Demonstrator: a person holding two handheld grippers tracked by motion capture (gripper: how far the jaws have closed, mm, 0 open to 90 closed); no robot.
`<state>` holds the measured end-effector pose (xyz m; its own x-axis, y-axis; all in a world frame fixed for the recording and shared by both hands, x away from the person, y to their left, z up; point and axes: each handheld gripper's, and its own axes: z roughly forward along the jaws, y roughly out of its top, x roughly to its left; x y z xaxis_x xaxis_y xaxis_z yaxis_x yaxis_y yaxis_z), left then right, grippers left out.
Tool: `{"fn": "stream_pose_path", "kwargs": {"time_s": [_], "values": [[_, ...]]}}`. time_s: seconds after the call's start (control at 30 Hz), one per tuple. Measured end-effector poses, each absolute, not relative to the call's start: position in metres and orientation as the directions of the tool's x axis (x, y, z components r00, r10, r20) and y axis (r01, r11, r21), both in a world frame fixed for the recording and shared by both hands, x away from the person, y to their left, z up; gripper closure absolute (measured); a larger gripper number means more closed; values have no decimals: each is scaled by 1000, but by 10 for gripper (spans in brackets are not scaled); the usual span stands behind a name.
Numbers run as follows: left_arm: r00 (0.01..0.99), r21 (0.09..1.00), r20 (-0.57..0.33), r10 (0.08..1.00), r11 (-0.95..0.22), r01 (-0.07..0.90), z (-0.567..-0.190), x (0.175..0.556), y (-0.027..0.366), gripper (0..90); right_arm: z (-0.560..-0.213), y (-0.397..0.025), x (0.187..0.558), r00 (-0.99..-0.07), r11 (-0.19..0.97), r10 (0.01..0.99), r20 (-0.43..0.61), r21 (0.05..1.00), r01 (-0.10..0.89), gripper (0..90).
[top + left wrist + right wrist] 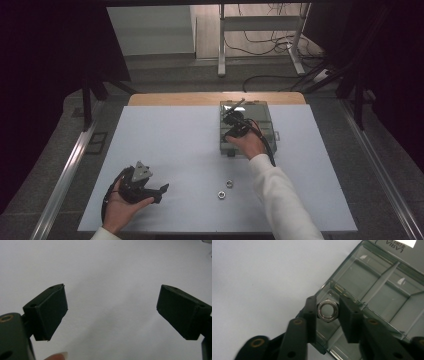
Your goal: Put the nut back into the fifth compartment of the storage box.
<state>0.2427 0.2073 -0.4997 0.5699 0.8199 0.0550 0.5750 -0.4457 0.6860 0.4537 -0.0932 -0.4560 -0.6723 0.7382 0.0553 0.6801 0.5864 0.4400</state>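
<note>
High view: a pale sheet (175,150) covers the table. The left gripper (159,192) lies low on the sheet at near left, held in the left hand (120,207), with its grey plate (141,171) on top. The right gripper (231,119) is held by the right hand (248,145) over a clear box (262,117) at the far middle of the sheet; a white sleeve (280,195) runs back to the bottom edge. Two nuts (224,189) lie on the sheet between the hands, near the sleeve and just beside each other.

Left gripper view: the left gripper (112,307) has its jaws spread wide, with bare sheet between them. A fingertip (58,356) shows at the bottom edge.

Right gripper view: the right gripper (327,310) has its jaws pressed on opposite flats of a hex nut (327,310), bore facing the camera. The nut is above a corner compartment of the box (384,282), by its wall; whether it touches the box cannot be told. The box is divided by thin partitions.
</note>
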Motion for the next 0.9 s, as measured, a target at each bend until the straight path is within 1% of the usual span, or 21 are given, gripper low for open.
{"fn": "stream_pose_path", "kwargs": {"time_s": [0.07,0.1,0.17,0.2,0.27,0.33,0.47,0.67,0.8,0.9], "values": [[569,687,52,820,-443,576,-500,243,207,102,-455,-92,453,-682,596,730,40,452,664,512],[569,688,51,821,-441,576,-500,243,207,102,-454,-93,453,-683,594,729,39,460,660,421],[569,687,53,820,-443,575,-500,243,207,102,-452,-93,451,-683,590,730,32,475,653,301],[569,687,53,820,-443,575,-500,243,207,103,-451,-93,450,-685,591,728,29,480,648,256],[571,687,54,819,-445,574,-500,243,207,102,-450,-94,448,-692,600,721,23,477,642,195],[571,688,53,820,-444,574,-500,243,207,102,-449,-94,445,-690,602,724,7,484,636,178],[571,688,53,819,-445,574,-500,242,207,102,-446,-97,437,-707,608,707,17,497,620,162],[572,686,55,819,-447,574,-500,242,207,103,-445,-103,426,-718,610,696,20,511,606,165],[572,685,55,818,-448,574,-500,242,206,103,-446,-111,414,-737,628,676,16,511,587,166],[571,686,56,819,-447,574,-500,242,206,103,-449,-118,403,-748,629,663,31,519,579,172]]}}
